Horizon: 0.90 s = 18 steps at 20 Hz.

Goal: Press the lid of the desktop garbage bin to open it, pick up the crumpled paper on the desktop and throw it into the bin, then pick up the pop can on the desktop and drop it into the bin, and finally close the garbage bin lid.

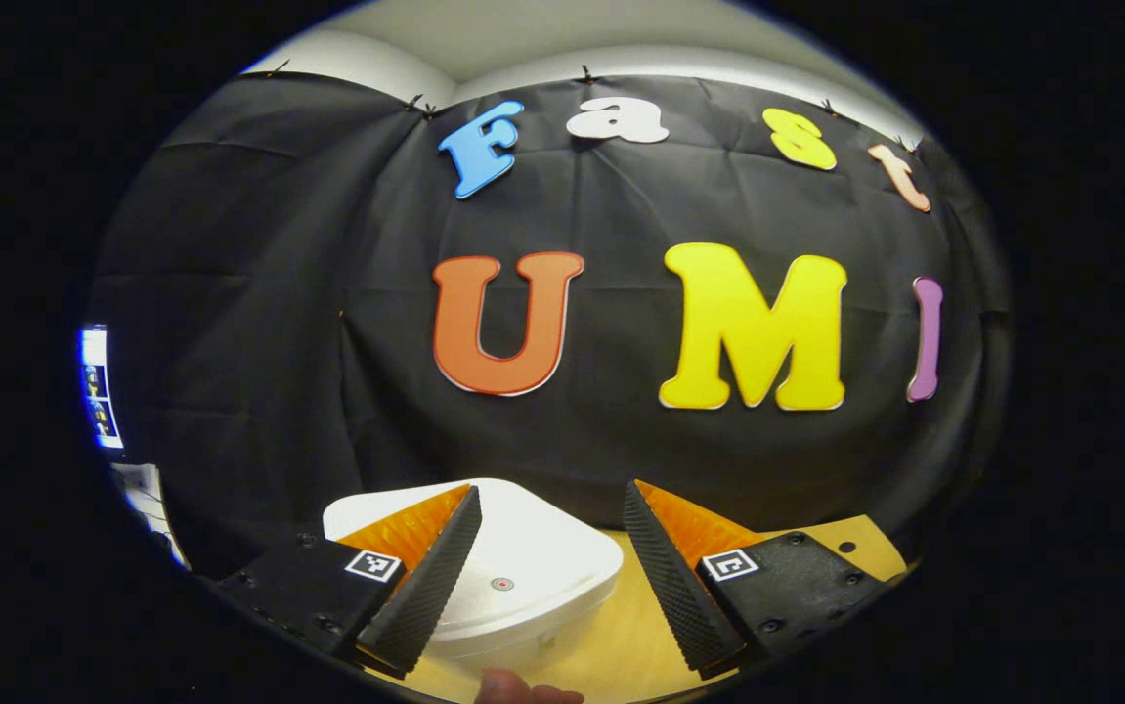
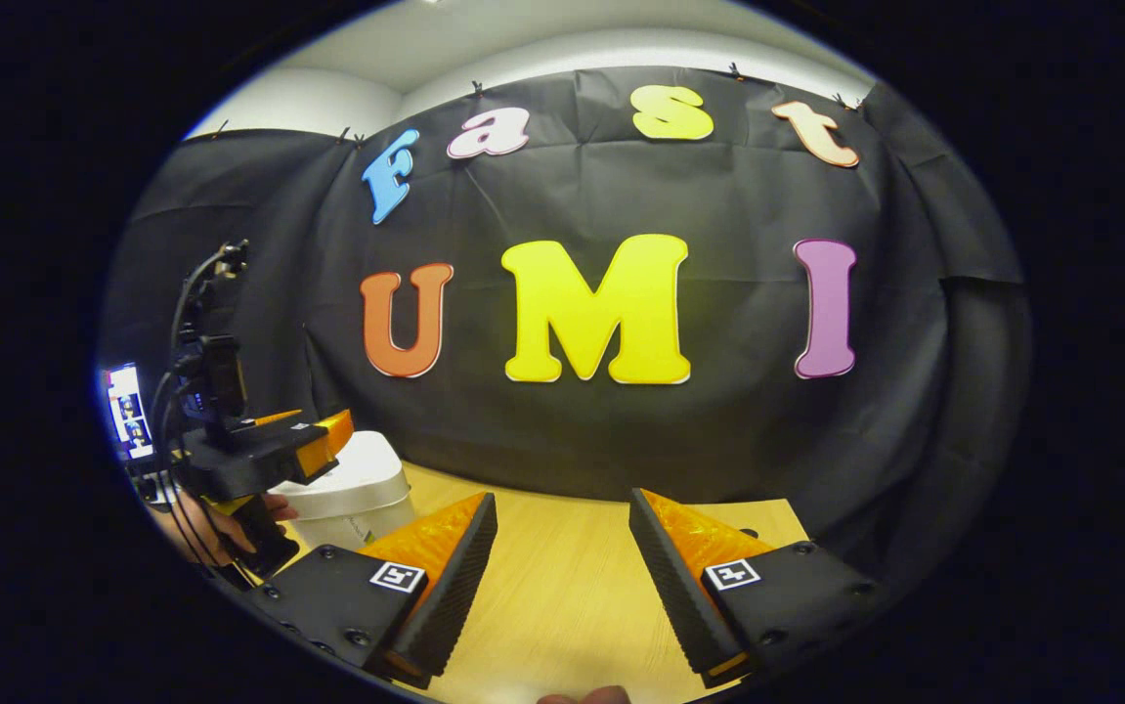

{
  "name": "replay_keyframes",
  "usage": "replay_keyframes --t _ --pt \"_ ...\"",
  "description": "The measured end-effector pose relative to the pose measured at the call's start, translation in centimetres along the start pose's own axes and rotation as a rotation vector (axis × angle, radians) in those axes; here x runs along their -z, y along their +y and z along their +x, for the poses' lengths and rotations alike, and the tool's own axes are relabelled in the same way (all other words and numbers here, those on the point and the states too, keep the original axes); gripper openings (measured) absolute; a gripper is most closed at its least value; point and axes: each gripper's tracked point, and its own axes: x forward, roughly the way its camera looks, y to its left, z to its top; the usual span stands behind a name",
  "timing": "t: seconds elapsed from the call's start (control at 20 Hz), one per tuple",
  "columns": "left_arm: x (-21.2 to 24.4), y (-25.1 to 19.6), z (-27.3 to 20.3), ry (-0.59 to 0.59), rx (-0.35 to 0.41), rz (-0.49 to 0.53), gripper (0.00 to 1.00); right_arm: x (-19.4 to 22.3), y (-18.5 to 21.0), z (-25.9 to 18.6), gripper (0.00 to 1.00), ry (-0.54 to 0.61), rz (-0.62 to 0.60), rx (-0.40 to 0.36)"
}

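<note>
Bin [image 1: 513, 577] first: a white, smooth plastic box with rounded corners, its lid [image 1: 523, 557] down flat and closed, a small round red-ringed button near the lid's front edge. You cannot see inside it, so its contents cannot be told. It stands on a pale wood-grain table [image 1: 621, 626], close to the black cloth wall.

In the left gripper view your left gripper [image 1: 552, 577] sits at 6 o'clock with its fingers spread wide and holding nothing. Its wedge-shaped fingers [image 1: 425, 587] have ribbed inner faces and square coded tags on the blocks behind them. The bin lies between and just beyond them, the 7 o'clock finger overlapping its lid; whether it touches the lid cannot be told. A fingertip [image 1: 523, 692] of your hand peeks in at the very bottom edge.

In the right gripper view your right gripper [image 2: 562, 577] is also at 6 o'clock, parted wide and empty, over bare table. At 9 o'clock this view gives you what the other cannot: the left gripper from the side, its body, cables and your hand [image 2: 230, 518] on the handle, its front end just above the bin. A lit screen [image 2: 127, 411] glows behind it.
</note>
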Motion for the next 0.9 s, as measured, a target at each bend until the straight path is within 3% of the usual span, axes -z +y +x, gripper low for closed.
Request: replay_keyframes --t 0.15,0.2,0.35,0.55,0.9 --pt "-3.2 -2.4 -2.3 -0.059 0.085 0.006 1.00 -1.2 -0.3 -0.8 0.88 -0.044 0.019 0.049" --pt "-3.8 -3.1 -3.0 -0.071 0.116 0.009 0.96 -1.5 -0.4 -1.1 0.88 -0.052 0.028 0.062" --pt "-5.5 -5.2 -5.8 -0.100 0.192 0.041 0.95 -2.6 -0.8 -2.4 0.88 -0.100 0.029 0.107" --pt "-5.4 -7.2 -8.4 -0.102 0.262 0.051 0.95 -2.9 -0.8 -3.5 0.88 -0.128 0.017 0.143" --pt "-4.2 -7.5 -9.7 -0.070 0.241 0.031 0.95 -3.1 -1.3 -4.6 0.88 -0.159 -0.001 0.195"
